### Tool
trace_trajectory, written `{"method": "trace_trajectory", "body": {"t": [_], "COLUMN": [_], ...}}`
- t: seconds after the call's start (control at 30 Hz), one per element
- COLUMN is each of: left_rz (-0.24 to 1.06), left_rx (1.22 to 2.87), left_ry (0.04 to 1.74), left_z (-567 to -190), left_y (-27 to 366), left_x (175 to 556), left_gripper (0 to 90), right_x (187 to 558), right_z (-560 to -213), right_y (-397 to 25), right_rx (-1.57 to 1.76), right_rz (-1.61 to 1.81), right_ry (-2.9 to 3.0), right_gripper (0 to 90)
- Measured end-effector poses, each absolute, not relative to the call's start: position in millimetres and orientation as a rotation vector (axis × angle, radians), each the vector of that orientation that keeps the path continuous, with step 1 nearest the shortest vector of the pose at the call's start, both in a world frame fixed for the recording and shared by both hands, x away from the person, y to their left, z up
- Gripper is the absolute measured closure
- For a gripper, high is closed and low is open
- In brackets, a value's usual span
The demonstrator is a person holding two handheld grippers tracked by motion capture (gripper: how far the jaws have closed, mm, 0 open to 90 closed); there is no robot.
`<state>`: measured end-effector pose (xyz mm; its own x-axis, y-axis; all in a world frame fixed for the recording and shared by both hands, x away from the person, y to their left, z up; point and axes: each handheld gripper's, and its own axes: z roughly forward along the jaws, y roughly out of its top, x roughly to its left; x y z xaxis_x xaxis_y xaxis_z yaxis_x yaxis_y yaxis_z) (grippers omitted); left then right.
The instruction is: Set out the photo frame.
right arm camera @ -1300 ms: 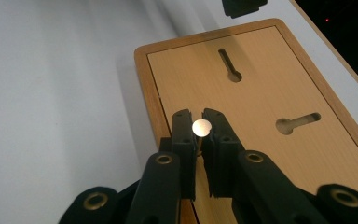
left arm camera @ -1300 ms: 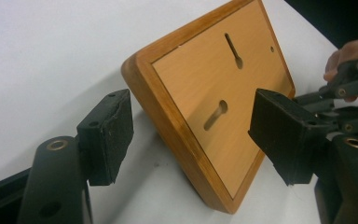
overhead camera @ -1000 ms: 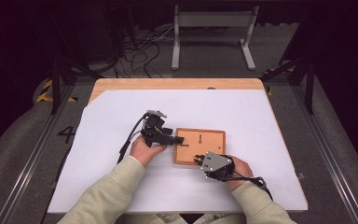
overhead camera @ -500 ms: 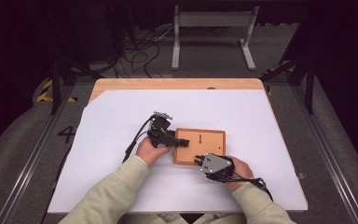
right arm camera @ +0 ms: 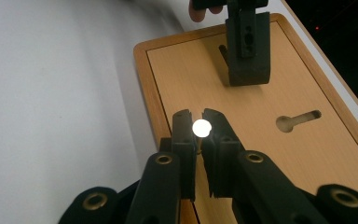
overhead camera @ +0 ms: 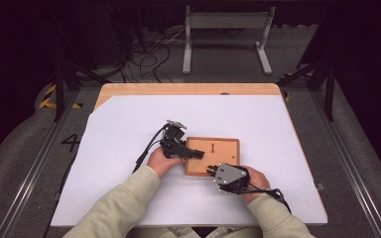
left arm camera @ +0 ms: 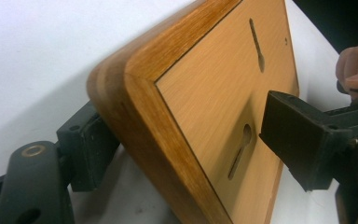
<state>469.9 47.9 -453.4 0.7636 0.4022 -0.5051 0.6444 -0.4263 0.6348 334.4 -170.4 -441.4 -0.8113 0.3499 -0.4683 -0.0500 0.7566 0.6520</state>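
Table: covered with a white sheet; a strip of bare wood shows along its far edge in the high view.
Wooden board: lies near the middle of the sheet, toward the person, back face up, with a raised frame around a lighter panel.
Board up close: the left gripper view shows its rounded corner lifted off the sheet, which the high view does not make plain.
Keyhole slots: two in the panel; the high view shows one as a thin dark mark.
Left gripper: clamped on the board's left edge, one jaw under the frame and one on the panel.
Right gripper: at the board's near edge, jaws pinched on a small white round piece; the glare hides what it is.
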Motion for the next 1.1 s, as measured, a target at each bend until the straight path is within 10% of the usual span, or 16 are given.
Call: {"method": "trace_trajectory", "body": {"t": [0.33, 0.67, 1.1], "left_rz": [-0.4, -0.355, -0.184], "left_rx": [2.091, 2.101, 2.226], "left_ry": [0.76, 0.665, 0.491], "left_z": [-453.9, -437.4, -418.8], "left_y": [42.4, 49.5, 53.8], "left_x": [466.2, 455.9, 421.8], "left_gripper": [31.4, 43.6, 53.1], "right_x": [334.1, 338.2, 315.7], "right_z": [-440.8, -419.9, -382.1], "right_y": [-170.6, -189.0, -243.7], "right_rx": [0.208, 0.282, 0.365], "right_rz": [0.895, 1.089, 1.221], "right_ry": [2.373, 2.443, 2.36], "right_gripper": [82.3, 50.3, 49.4]}}
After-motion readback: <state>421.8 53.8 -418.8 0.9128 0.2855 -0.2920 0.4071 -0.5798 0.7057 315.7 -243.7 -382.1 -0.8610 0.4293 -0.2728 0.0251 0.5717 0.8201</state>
